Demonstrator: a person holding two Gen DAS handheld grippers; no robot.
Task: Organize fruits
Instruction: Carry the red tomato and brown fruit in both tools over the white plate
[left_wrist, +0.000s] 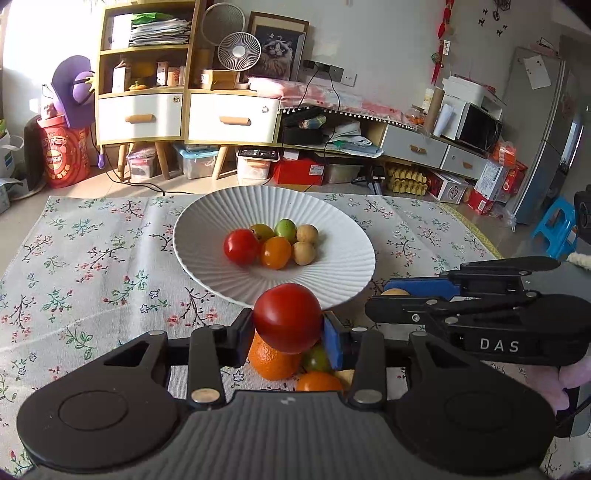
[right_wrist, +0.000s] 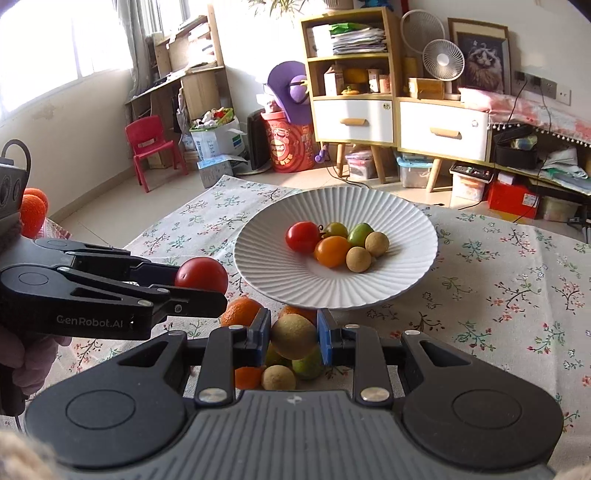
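My left gripper (left_wrist: 287, 325) is shut on a red tomato (left_wrist: 287, 318), held above the cloth just in front of the white ribbed plate (left_wrist: 207, 266). My right gripper (right_wrist: 293, 336) is shut on a tan longan (right_wrist: 293, 336), also near the plate (right_wrist: 266, 273). On the plate lie a red tomato (left_wrist: 241, 246), an orange tomato (left_wrist: 275, 252), green ones and two longans. Loose fruit lies under the grippers: an orange (left_wrist: 271, 363), an orange tomato (left_wrist: 318, 382), a green fruit (right_wrist: 308, 365), a longan (right_wrist: 279, 377). In the right wrist view the left gripper (right_wrist: 201, 284) holds its tomato (right_wrist: 201, 275) at the left.
A floral cloth (left_wrist: 92, 266) covers the table. Behind it stand wooden drawer cabinets (left_wrist: 184, 114), storage boxes, a red bucket (left_wrist: 66, 155), a red chair (right_wrist: 151, 147) and a blue stool (left_wrist: 556, 229). A gloved hand (right_wrist: 33, 358) holds the left gripper.
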